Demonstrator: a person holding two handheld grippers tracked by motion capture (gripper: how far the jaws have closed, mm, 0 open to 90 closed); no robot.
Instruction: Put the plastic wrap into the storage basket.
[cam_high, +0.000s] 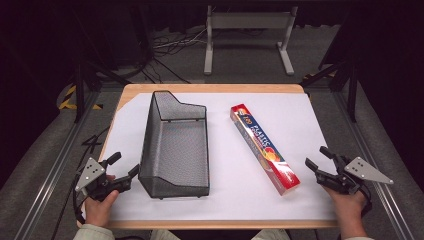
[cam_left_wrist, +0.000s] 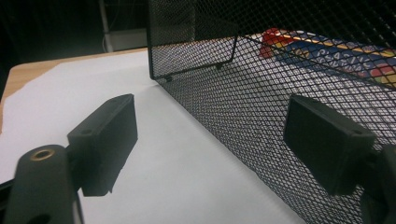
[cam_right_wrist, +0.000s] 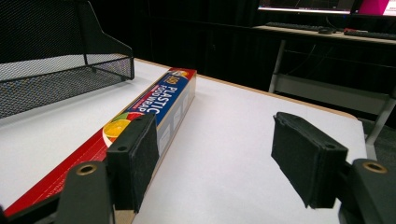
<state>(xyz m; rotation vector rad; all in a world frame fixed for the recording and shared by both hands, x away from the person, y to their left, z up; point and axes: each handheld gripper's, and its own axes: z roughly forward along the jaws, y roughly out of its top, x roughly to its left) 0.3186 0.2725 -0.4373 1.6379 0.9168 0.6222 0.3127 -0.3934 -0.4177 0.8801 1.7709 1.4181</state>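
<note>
In the high view we saw a light wooden desk (cam_high: 210, 88) covered by a white paper sheet (cam_high: 300, 130). A black wire-mesh basket with one tall stepped end (cam_high: 175, 145) stood left of centre in the frame, its tall end toward the top. To its right, well apart from it, lay a long red and blue cardboard box of plastic food wrap (cam_high: 264, 148), running on a slant from upper centre to lower right.

At the lower left of the frame we saw the left tongs (cam_high: 126, 167), held in a hand (cam_high: 97, 207), just beside the basket's near left corner. In the left gripper view its jaws stood wide apart with nothing between them, the basket's mesh wall (cam_left_wrist: 261, 107) close to the right jaw; whether they touched we could not tell.

At the lower right of the high view the right tongs (cam_high: 318, 158), held in the other hand (cam_high: 347, 212), sat near the box's near end. In the right gripper view its jaws gaped wide and gripped nothing, the box (cam_right_wrist: 159, 105) lying beside the left jaw.
</note>
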